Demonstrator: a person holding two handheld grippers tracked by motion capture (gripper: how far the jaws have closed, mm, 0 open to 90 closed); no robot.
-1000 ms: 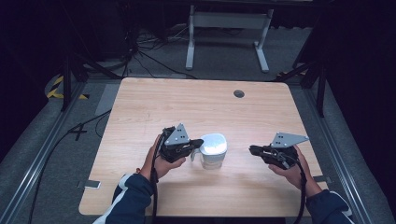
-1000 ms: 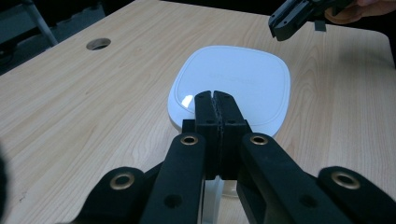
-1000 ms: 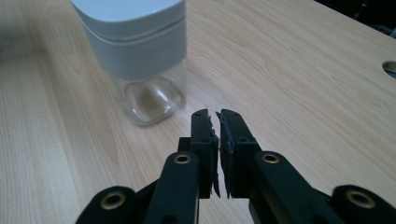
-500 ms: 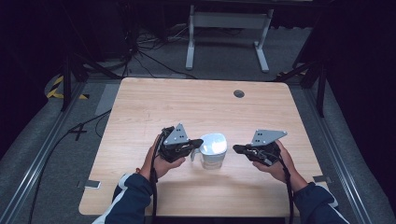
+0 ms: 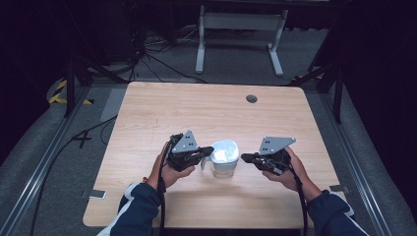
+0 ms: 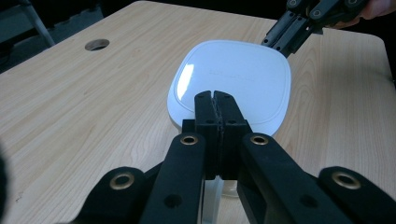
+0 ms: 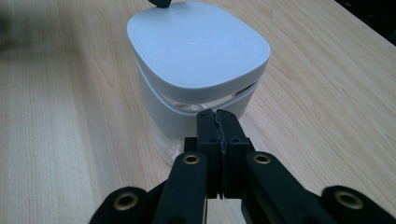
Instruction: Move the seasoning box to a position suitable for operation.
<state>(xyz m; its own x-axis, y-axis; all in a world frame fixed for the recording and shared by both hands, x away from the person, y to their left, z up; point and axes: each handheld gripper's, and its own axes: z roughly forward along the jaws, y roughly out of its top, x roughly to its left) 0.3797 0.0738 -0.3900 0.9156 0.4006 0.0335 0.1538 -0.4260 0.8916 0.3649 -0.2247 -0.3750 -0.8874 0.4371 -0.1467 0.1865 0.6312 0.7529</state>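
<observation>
Room: dark, black-curtained. Grey floor [image 5: 162, 59] beyond the table, cables strewn on it, a white stand [image 5: 239, 29] at the far side, yellow-black tape [image 5: 61, 93] at the left.

Table [image 5: 162, 113]: pale wood-grain top, flat, matte, with a round grommet hole [image 5: 252, 99] near the far edge. A smooth top like this probably lets a light container slide if nudged sideways.

Container [image 5: 223, 158]: white, rounded-square, standing upright at the table's near middle, between the two grippers. A flat white lid [image 7: 196, 44] sits on it; below the lid a clear band shows, then a white wall and what looks like a clear base, though that part is partly hidden behind the jaws. Judged rigid plastic, light, not fragile, with smooth, slightly slippery walls. The lid overhangs the body, so its rim is the fair place to take hold for lifting it off; for the whole thing, opposite side walls under the lid. One gripper would likely need to steady the body while the other works the lid.

Left gripper [image 5: 196, 155]: jaws pressed together, holding nothing, tips over the lid's near edge; contact cannot be told.

Right gripper [image 5: 246, 158]: jaws likewise closed and empty, tips just beside the container's right wall.
</observation>
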